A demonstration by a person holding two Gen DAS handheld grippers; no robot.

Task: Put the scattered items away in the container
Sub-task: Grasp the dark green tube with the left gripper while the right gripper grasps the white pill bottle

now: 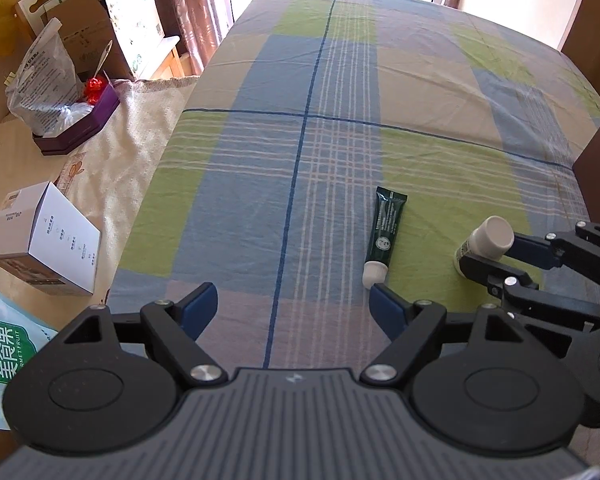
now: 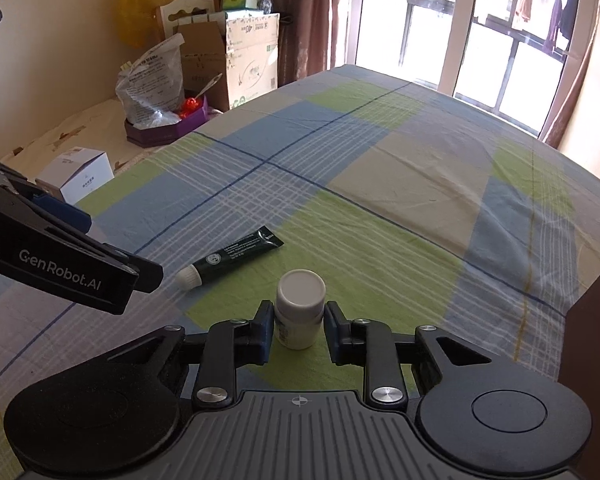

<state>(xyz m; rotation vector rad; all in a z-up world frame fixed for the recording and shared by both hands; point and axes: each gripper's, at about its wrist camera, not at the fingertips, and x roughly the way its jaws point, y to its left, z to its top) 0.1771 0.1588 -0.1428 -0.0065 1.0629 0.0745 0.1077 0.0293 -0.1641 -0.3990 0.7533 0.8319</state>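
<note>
A white pill bottle (image 2: 300,308) with a white cap stands between the blue pads of my right gripper (image 2: 299,326), which is shut on it over a green patch of the plaid bedsheet (image 2: 380,168). From the left wrist view the bottle (image 1: 488,236) looks tilted in the right gripper (image 1: 490,252). A dark green tube (image 1: 385,232) with a white cap lies flat just left of the bottle; the tube (image 2: 236,256) has nothing touching it. My left gripper (image 1: 292,308) hangs open over the sheet, its right fingertip close to the tube's cap.
A dark brown panel (image 2: 592,328) rises at the bed's right edge. Left of the bed lie a white carton (image 1: 48,240), a purple box (image 1: 80,120) with a plastic bag, and cardboard boxes (image 2: 236,64). A window stands beyond the far end.
</note>
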